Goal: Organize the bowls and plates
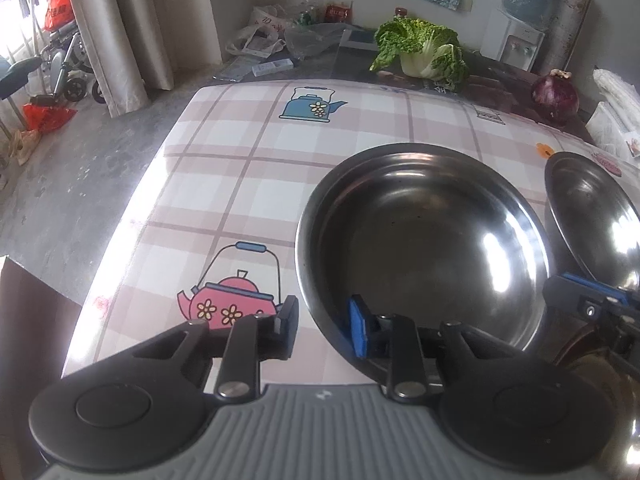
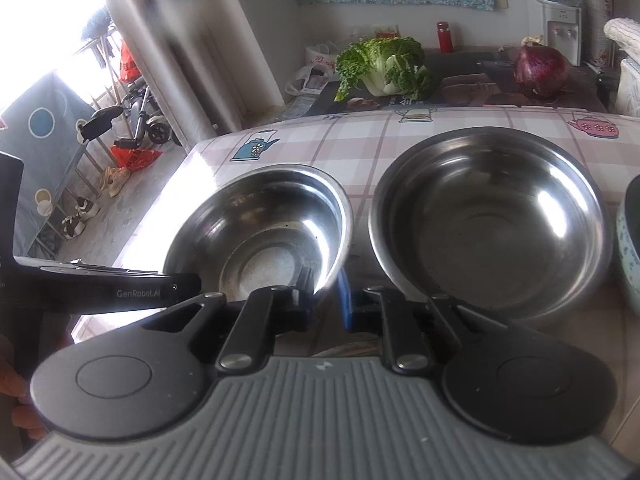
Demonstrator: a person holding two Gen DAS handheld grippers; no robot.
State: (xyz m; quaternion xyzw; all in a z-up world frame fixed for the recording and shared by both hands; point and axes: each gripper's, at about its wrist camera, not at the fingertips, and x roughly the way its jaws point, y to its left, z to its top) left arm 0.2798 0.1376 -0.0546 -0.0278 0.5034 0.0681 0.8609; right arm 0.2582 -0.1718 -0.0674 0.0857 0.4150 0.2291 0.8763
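Note:
Two steel bowls stand side by side on the plaid tablecloth. The left steel bowl (image 1: 424,240) (image 2: 260,232) sits between both grippers. My left gripper (image 1: 320,330) straddles its near-left rim, one finger outside, the blue pad (image 1: 358,332) inside, with a gap showing on the outer side. My right gripper (image 2: 326,296) straddles the same bowl's near-right rim, jaws close together about the rim. The right steel bowl (image 2: 488,224) (image 1: 592,216) stands just right of it, untouched. A patterned bowl's edge (image 2: 630,248) shows at far right.
The table (image 1: 240,184) ends at the left with floor below. At the back lie a cabbage (image 1: 420,52), a red cabbage (image 1: 556,96), bags and bottles. A water dispenser (image 1: 520,36) stands behind.

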